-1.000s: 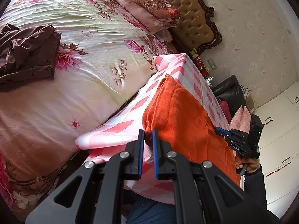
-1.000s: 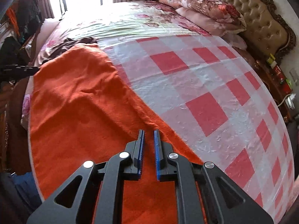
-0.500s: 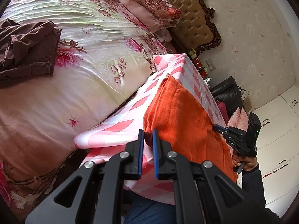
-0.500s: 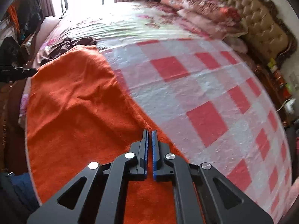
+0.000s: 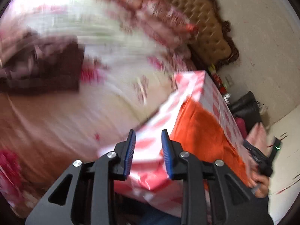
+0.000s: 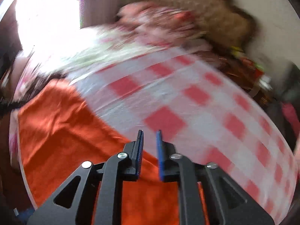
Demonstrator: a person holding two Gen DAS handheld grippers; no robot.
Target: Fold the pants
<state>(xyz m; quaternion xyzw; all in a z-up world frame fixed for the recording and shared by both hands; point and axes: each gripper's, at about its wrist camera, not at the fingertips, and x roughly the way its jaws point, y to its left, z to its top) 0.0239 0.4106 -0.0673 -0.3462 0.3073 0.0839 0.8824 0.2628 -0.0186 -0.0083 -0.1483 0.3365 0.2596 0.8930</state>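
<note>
The orange pants (image 5: 202,131) lie folded flat on a table with a red and white checked cloth (image 5: 210,86). In the left wrist view my left gripper (image 5: 148,140) hangs over the near corner of the table, its jaws opening, with nothing between the blue pads. In the right wrist view the pants (image 6: 61,131) spread over the left part of the checked cloth (image 6: 187,101). My right gripper (image 6: 150,140) stands above the fabric's right edge, its jaws also opening, and no cloth is caught in them. Both views are blurred.
A bed with a floral quilt (image 5: 97,86) runs along the table's far side. A dark brown garment (image 5: 39,69) lies on it, pillows (image 5: 157,24) and a tufted headboard (image 5: 202,26) beyond. A hand (image 5: 260,183) holds the other gripper at the table's right end.
Both grippers were shut on the edge of the orange pants and have let go, jaws now parted. Both cameras have swung, the right one lifting and rolling, and the pictures are blurred.
</note>
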